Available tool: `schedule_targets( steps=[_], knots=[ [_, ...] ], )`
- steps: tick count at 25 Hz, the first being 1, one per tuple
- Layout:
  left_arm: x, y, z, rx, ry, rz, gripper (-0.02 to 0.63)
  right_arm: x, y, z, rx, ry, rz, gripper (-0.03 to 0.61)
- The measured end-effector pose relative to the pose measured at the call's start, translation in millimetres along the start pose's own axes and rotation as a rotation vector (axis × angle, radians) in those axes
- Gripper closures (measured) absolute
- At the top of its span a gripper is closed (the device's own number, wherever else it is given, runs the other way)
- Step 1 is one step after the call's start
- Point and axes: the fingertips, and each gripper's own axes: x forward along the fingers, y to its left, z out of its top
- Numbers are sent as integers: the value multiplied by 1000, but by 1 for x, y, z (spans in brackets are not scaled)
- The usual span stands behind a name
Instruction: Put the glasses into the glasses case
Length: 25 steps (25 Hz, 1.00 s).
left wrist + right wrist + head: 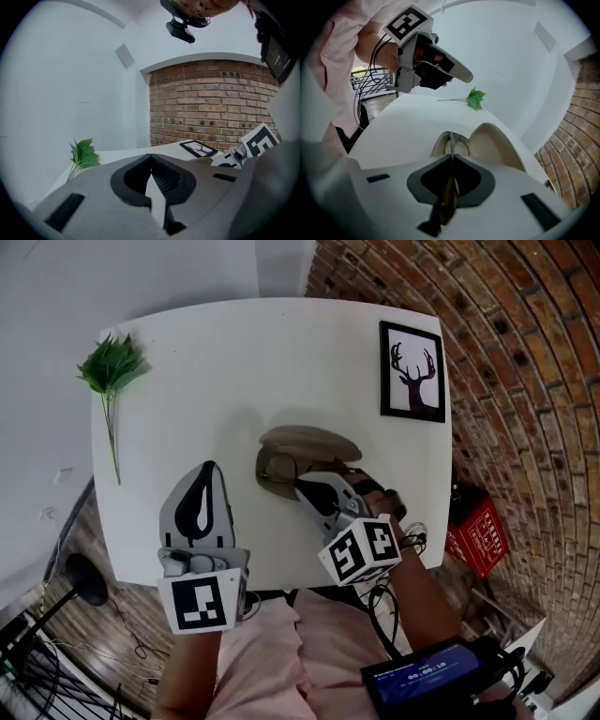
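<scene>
An open tan glasses case lies at the middle of the white table, its lid tipped back. My right gripper reaches down over the case's near side, shut on the glasses. In the right gripper view the glasses show edge-on, pinched between the jaws and hanging over the case's hollow. My left gripper hovers left of the case, apart from it, shut with nothing in it. In its own view the left gripper points across the table with its tips together.
A green leafy sprig lies at the table's far left. A framed deer picture lies at the far right. A red box stands on the floor beyond the right edge. A brick wall rises behind.
</scene>
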Motion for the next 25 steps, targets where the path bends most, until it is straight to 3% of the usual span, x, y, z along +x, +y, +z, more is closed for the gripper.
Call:
schedule_targets(
  steps=[25],
  knots=[
    [-6,5,-6,6,10,-11,607,8,9,-8,47,-6,-2,535]
  ],
)
